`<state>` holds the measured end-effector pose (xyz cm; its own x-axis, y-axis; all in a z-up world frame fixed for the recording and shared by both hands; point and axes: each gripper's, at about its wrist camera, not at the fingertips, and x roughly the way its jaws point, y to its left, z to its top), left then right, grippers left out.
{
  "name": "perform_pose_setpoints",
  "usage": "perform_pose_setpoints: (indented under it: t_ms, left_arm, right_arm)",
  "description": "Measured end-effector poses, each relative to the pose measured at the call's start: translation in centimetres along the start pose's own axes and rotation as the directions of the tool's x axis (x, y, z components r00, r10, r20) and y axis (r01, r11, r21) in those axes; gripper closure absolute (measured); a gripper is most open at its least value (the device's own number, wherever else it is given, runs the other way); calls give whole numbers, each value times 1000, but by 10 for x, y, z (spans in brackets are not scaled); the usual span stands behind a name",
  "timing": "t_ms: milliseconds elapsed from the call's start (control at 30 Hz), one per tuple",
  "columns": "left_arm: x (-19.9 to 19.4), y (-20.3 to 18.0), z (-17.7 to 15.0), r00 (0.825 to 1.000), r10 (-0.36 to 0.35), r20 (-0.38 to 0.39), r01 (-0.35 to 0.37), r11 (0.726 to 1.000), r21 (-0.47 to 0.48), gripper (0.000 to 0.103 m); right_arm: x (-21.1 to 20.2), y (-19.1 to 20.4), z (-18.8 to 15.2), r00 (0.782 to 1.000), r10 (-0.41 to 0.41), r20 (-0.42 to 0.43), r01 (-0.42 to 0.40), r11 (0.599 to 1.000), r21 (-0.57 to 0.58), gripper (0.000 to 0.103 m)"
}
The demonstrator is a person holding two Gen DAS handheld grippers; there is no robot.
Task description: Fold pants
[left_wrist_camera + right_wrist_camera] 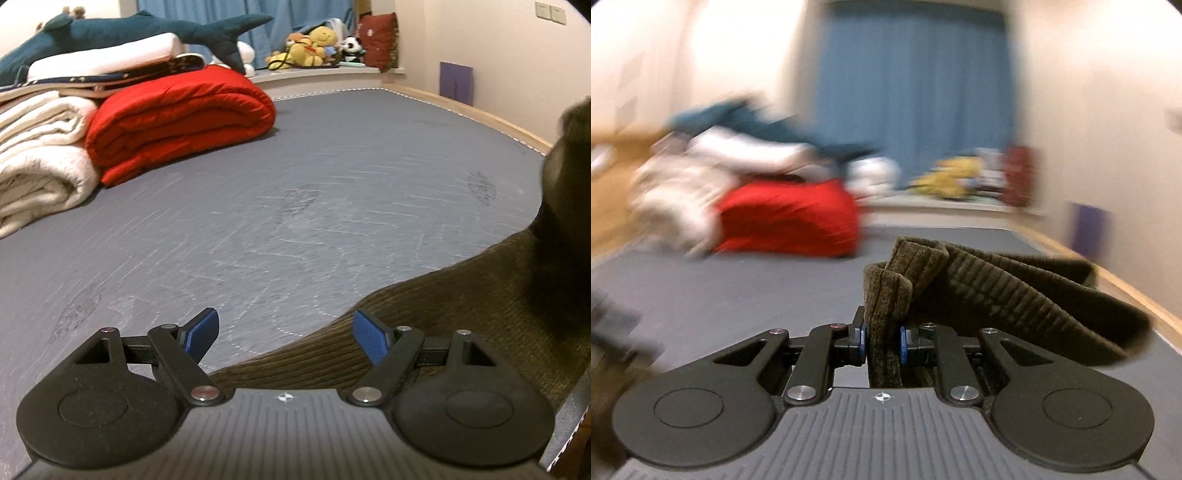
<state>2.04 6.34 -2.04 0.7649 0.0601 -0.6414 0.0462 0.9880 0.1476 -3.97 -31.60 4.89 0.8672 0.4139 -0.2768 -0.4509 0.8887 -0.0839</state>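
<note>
I find no words, brand names or numbers that I can read in either view. The one sign is a small white mark, a circle with a cross through it, printed on the ribbed grey housing of my left gripper (286,334) and again at the same spot on my right gripper (882,341). The red cushion (377,38) on the far ledge carries a small pale patch, too tiny and blurred for me to tell what it is. My right view is smeared, and nothing legible shows there.
</note>
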Motion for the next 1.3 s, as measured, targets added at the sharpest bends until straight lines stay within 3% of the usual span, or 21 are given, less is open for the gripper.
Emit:
perform_pose_setpoints:
  t_ms: [67, 100, 167, 233, 300, 333, 400, 500, 633, 733, 833, 967, 1067, 1100, 1133, 1167, 1200, 1267, 1300]
  left_arm:
    - [0, 7, -1, 1000, 8, -6, -8, 1000, -13, 19]
    - [0, 11, -2, 1000, 11, -11, -11, 1000, -20, 19]
    - [2, 16, -4, 1000, 14, -26, -15, 999, -34, 19]
    - [5, 20, -5, 999, 14, -46, -16, 999, -46, 19]
    - [7, 22, -5, 998, 10, -59, -13, 998, -58, 18]
    - [8, 24, -5, 998, 4, -65, -8, 998, -66, 18]
    - [10, 26, -5, 997, -16, -72, 9, 996, -84, 18]
    - [17, 27, -4, 993, -62, -102, 49, 990, -130, 18]
    - [28, 20, -4, 979, -154, -135, 126, 973, -194, 19]
    - [26, 5, 0, 969, -220, -116, 201, 967, -157, 25]
    - [22, -20, 3, 938, -328, -113, 322, 944, -65, 25]
    - [14, -63, -8, 910, -386, -149, 407, 900, 155, 20]
    - [13, -88, -23, 911, -375, -174, 411, 861, 298, 18]
    - [14, -95, -28, 920, -352, -173, 391, 853, 345, 18]
    - [16, -101, -32, 931, -325, -167, 365, 848, 385, 17]
    - [18, -106, -36, 941, -298, -158, 338, 842, 420, 17]
    - [19, -110, -39, 950, -274, -149, 312, 834, 455, 17]
    - [21, -112, -43, 957, -256, -135, 289, 819, 496, 17]
    - [22, -114, -43, 959, -252, -127, 281, 816, 505, 17]
  right_arm:
    - [15, 40, -10, 991, 118, -68, -123, 989, -78, 86]
    - [23, 61, -18, 975, 181, -127, -196, 973, -124, 86]
    - [35, 102, -41, 936, 245, -253, -302, 928, -218, 84]
    - [42, 129, -63, 876, 299, -378, -416, 865, -280, 80]
    - [34, 143, -70, 846, 341, -409, -484, 814, -323, 76]
    - [28, 143, -67, 838, 367, -404, -506, 800, -322, 68]
    - [21, 133, -55, 829, 413, -377, -525, 808, -269, 52]
    - [21, 112, -37, 843, 423, -333, -491, 857, -154, 46]
    - [26, 82, -36, 876, 341, -340, -379, 924, -48, 45]
    - [42, 65, -49, 873, 250, -418, -250, 967, 58, 45]
    - [54, 47, -53, 858, 204, -472, -133, 975, 180, 45]
    - [60, 17, -56, 861, 152, -485, 3, 952, 305, 37]
    - [72, 9, -63, 830, 209, -517, 20, 915, 402, 35]
    - [76, 8, -65, 815, 245, -525, 12, 899, 437, 41]
    - [80, 8, -67, 797, 298, -526, -10, 876, 481, 63]
    - [81, 6, -67, 790, 324, -521, -19, 862, 507, 74]
    - [80, 6, -64, 793, 332, -511, -20, 852, 523, 87]
    - [79, 4, -52, 823, 361, -439, -53, 817, 574, 89]
    - [77, -1, -42, 845, 393, -363, -91, 774, 626, 90]
